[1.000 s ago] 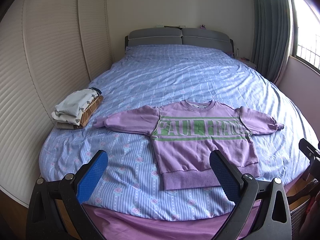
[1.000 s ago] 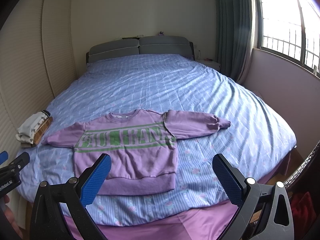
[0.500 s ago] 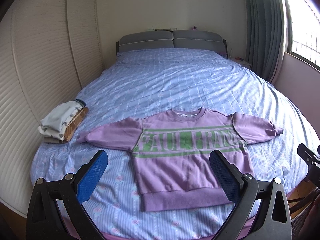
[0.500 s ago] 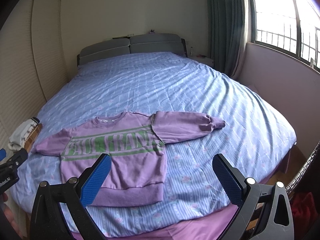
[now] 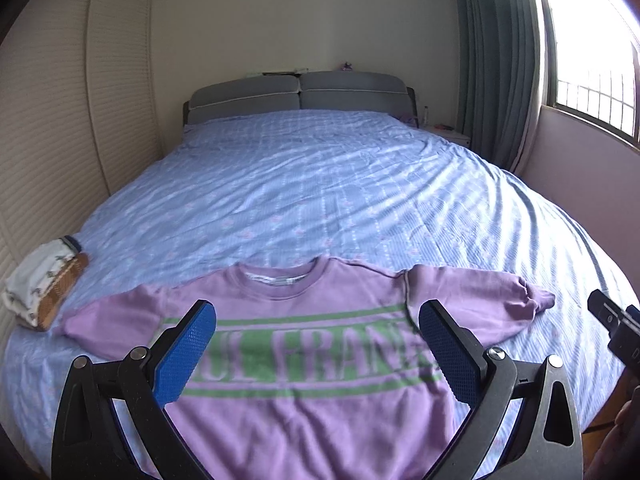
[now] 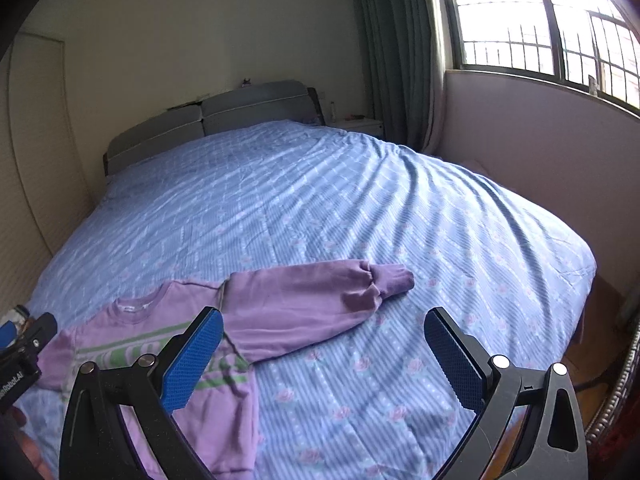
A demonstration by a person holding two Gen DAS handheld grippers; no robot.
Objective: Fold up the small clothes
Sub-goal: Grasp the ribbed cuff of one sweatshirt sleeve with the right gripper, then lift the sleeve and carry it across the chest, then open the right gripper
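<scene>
A purple sweatshirt (image 5: 304, 360) with green lettering lies flat, sleeves spread, at the near end of a blue patterned bed (image 5: 320, 200). The left gripper (image 5: 316, 356) hovers over its chest, the right gripper (image 6: 324, 356) beside its sleeve, both spread wide and empty. Folded clothes (image 5: 40, 284) sit at the bed's left edge.

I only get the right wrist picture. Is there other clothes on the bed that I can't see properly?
Observer: Yes, a folded clothes stack sits near the bed's left edge, beyond the sweatshirt's left sleeve.
Child: What words are on the purple sweatshirt?
Observer: The left view shows green letters, partly "FRAN", between two green stripes.
Child: Is the left gripper grabbing it?
Observer: No, it's open, over the chest.
</scene>
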